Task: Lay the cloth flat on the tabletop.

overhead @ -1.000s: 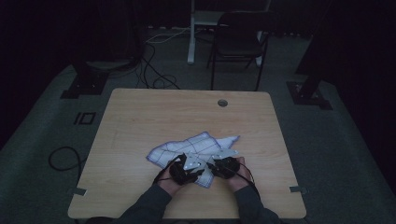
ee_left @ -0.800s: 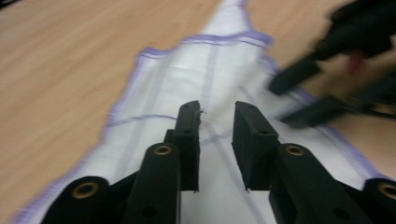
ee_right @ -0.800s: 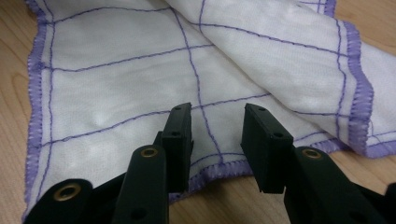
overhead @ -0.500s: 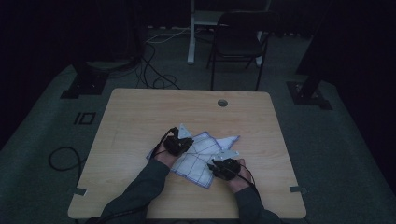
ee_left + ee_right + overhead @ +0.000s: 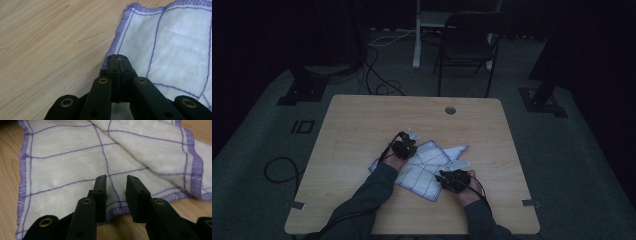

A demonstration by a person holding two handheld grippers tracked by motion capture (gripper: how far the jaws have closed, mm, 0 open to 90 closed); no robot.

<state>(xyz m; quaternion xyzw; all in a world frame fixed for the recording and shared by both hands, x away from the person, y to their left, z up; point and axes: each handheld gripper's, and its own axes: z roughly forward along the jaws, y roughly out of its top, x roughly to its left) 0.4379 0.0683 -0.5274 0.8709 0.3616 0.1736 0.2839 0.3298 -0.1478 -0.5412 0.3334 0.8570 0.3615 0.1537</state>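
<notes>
- Cloth (image 5: 424, 167) is white with a purple grid and purple hem, lying partly folded on the table (image 5: 362, 120), in the near half and about midway between the left and right edges.
- Left gripper (image 5: 117, 60): jaws fully together, pinched on the cloth's hemmed edge; a few fibres show in the seam between the pads. They have just been closing.
- In the high view the left gripper (image 5: 404, 147) sits at the cloth's far-left corner, forearm reaching diagonally in from the near edge, sleeve lying across the cloth's left part.
- Right gripper (image 5: 116, 190): jaws part open with a narrow gap, straddling the near hem; pads not pressing on the fabric. They have just been closing a little.
- In the high view the right gripper (image 5: 454, 179) sits at the cloth's near-right side, hand low behind it, forearm coming straight up from the near edge.
- Right gripper view: a folded-over layer crosses the cloth from upper left to right, bare wood to either side.
- Cable hole (image 5: 450, 110) is near the far edge, well apart from the cloth.
</notes>
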